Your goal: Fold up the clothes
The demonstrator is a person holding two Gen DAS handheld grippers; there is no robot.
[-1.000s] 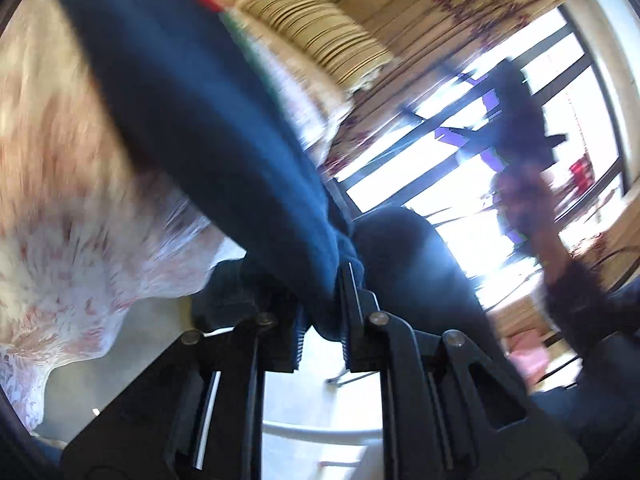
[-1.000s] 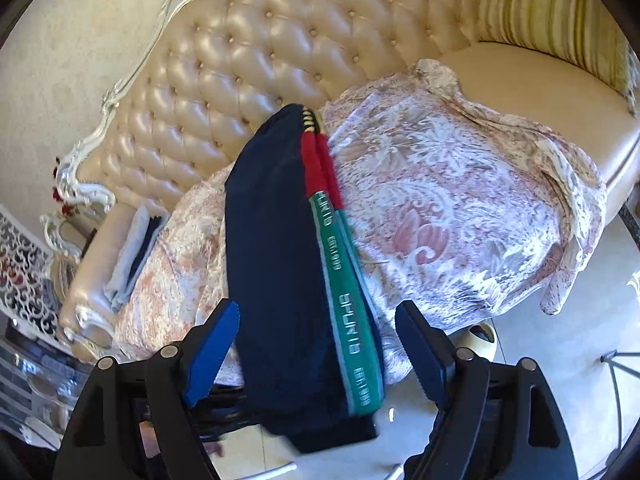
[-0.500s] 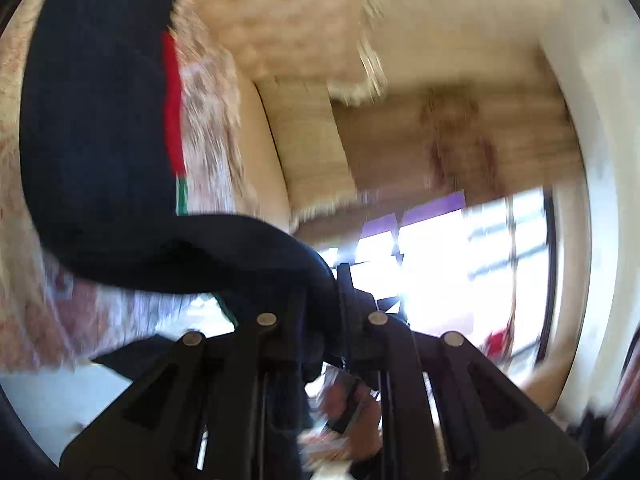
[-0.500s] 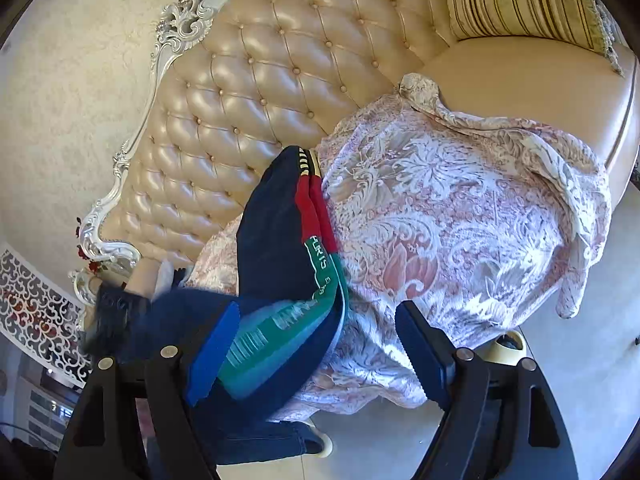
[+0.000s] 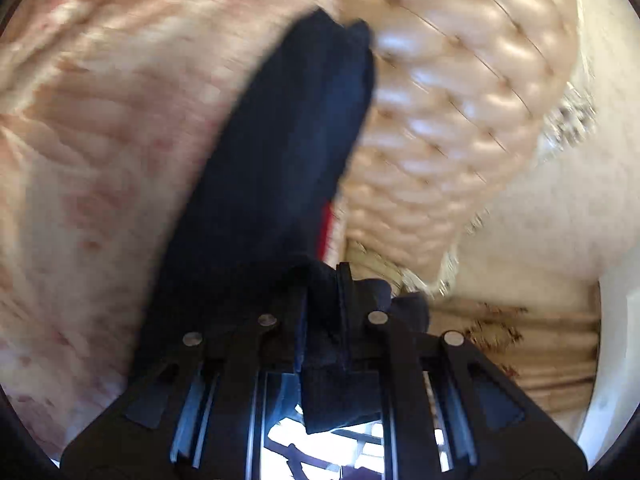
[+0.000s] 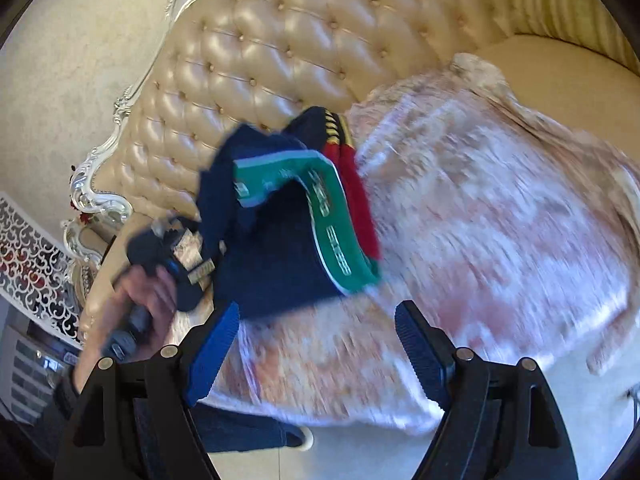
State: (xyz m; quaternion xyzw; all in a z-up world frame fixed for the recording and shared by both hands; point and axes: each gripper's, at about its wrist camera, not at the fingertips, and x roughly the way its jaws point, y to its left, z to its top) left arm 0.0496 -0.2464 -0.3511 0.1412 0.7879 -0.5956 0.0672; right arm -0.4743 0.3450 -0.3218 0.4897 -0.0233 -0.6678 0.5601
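Note:
A navy garment (image 6: 276, 256) with a green and red side stripe (image 6: 332, 216) lies on a pink floral cloth (image 6: 480, 220) over the sofa. My left gripper (image 5: 324, 292) is shut on one end of the navy garment (image 5: 280, 152) and holds that end up over the rest of it; this gripper also shows in the right wrist view (image 6: 192, 256) at the left, in the person's hand. My right gripper (image 6: 316, 344) is open and empty, in front of and below the garment.
The tufted cream sofa back (image 6: 288, 52) rises behind the garment. A striped cushion (image 6: 560, 4) sits at the far right. A dark item (image 6: 248, 432) lies on the pale floor below the cloth's edge. A patterned screen (image 6: 32, 256) stands at the left.
My left gripper has swung the garment's hanging end up from the sofa's front edge and over toward the sofa back, doubling the garment. The right gripper stays open.

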